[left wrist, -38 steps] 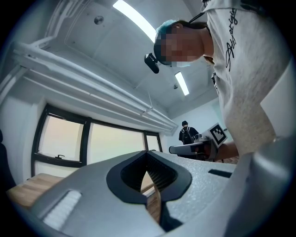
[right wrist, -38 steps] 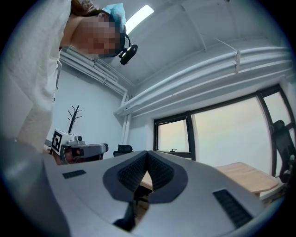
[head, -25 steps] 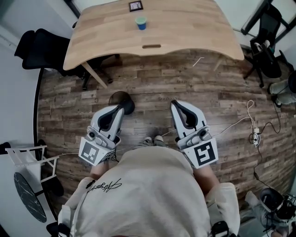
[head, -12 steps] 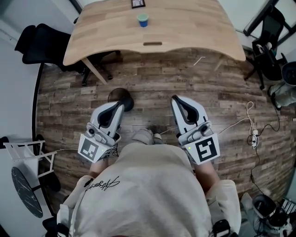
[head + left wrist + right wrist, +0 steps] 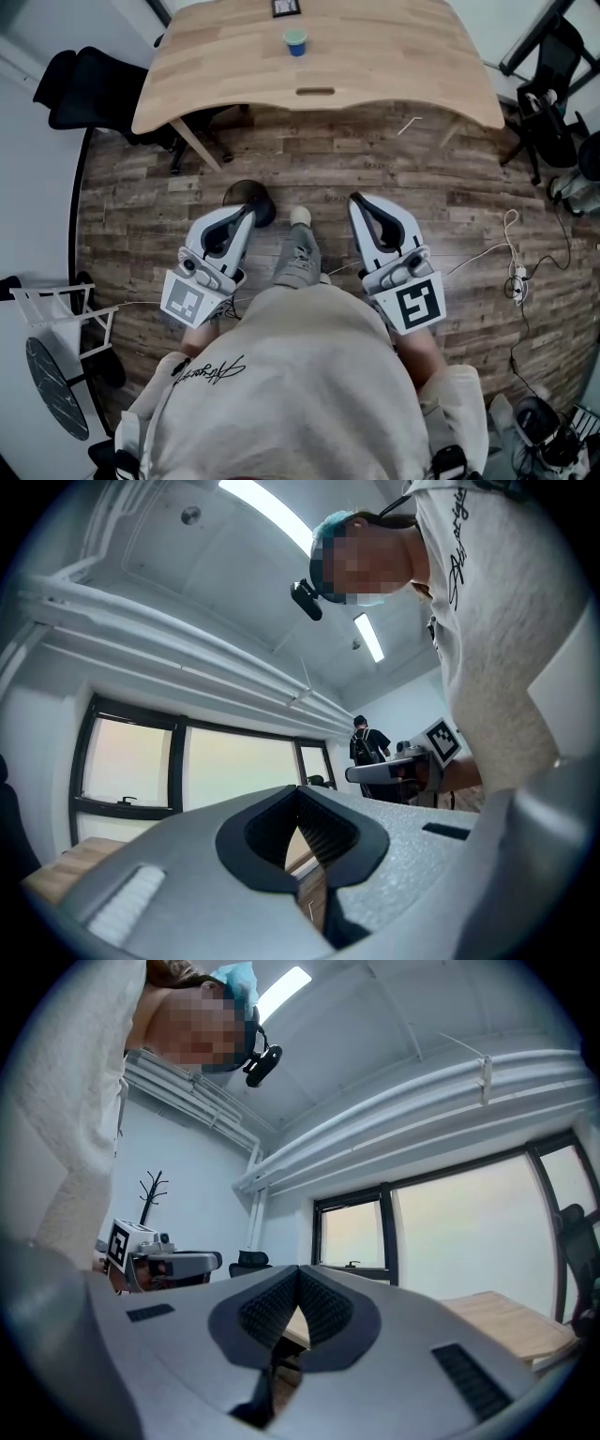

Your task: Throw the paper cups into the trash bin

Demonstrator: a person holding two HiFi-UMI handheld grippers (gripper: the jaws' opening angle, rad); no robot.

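A blue paper cup (image 5: 296,42) with a green top stands upright near the far edge of the wooden table (image 5: 394,66). On the floor in front of the table sits a dark round container (image 5: 246,195), seemingly the trash bin. My left gripper (image 5: 250,215) hangs just beside it, shut and empty. My right gripper (image 5: 357,202) is level with it to the right, also shut with nothing held. In the left gripper view the jaws (image 5: 300,794) meet at their tips and point up at the ceiling. The right gripper view shows the jaws (image 5: 299,1274) closed the same way.
A small dark square frame (image 5: 286,7) lies on the table behind the cup. Black chairs stand at the left (image 5: 80,89) and right (image 5: 548,117). Cables (image 5: 514,272) trail over the floor at the right. A white rack (image 5: 56,314) stands at lower left. The person's foot (image 5: 298,251) is between the grippers.
The person's foot has stepped forward between the grippers, and the table and cup sit slightly lower in view. Both grippers stay shut and hardly moved.
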